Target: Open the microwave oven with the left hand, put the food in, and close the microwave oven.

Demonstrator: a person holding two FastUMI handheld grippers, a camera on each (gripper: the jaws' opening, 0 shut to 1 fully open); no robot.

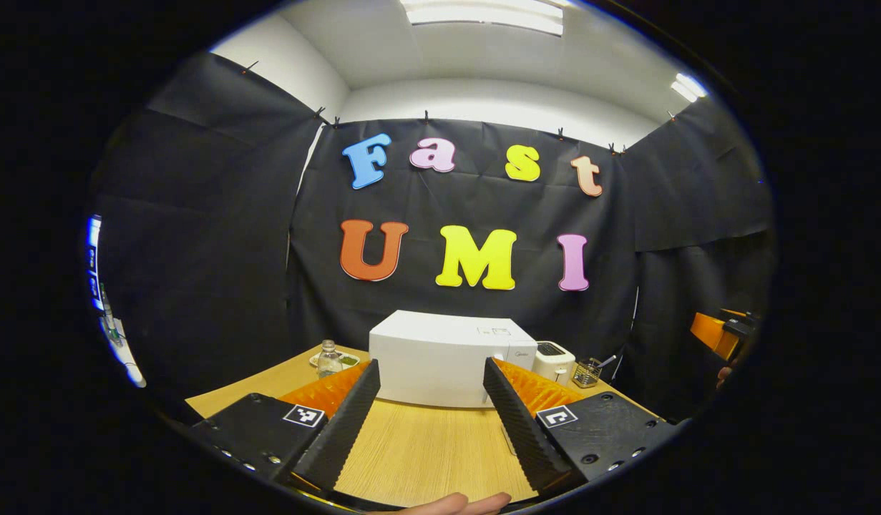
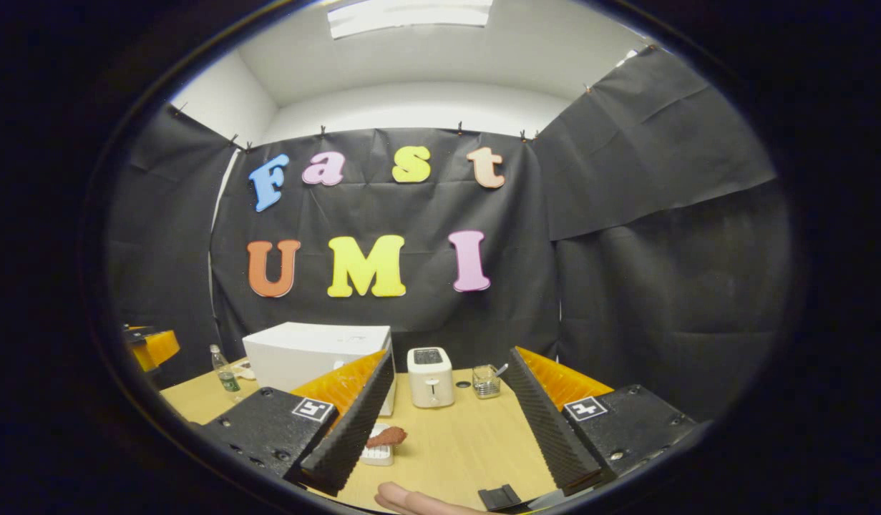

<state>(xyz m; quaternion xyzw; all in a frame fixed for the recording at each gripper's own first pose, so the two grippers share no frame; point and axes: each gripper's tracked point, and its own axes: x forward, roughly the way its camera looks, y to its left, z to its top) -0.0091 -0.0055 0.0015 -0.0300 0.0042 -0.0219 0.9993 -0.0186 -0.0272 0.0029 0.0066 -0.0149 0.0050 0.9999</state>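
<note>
The white microwave (image 1: 447,357) stands at the back of the wooden table (image 1: 426,450) with its door closed. My left gripper (image 1: 431,366) hovers in front of it, open, nothing between its fingers. In the right gripper view the microwave (image 2: 315,354) is at the left. The food, a reddish-brown piece (image 2: 386,435) on a small white dish (image 2: 378,453), lies on the table in front of it, partly hidden behind a ridged finger (image 2: 351,422) of mine. My right gripper (image 2: 451,356) is open and empty, above the table (image 2: 454,443).
A white toaster (image 2: 431,377) and a glass cup with a spoon (image 2: 487,381) stand right of the microwave. A clear bottle (image 1: 329,357) and a plate (image 1: 348,360) sit left of it. A person's finger (image 2: 404,497) shows at the bottom edge. The other gripper (image 1: 723,332) shows far right.
</note>
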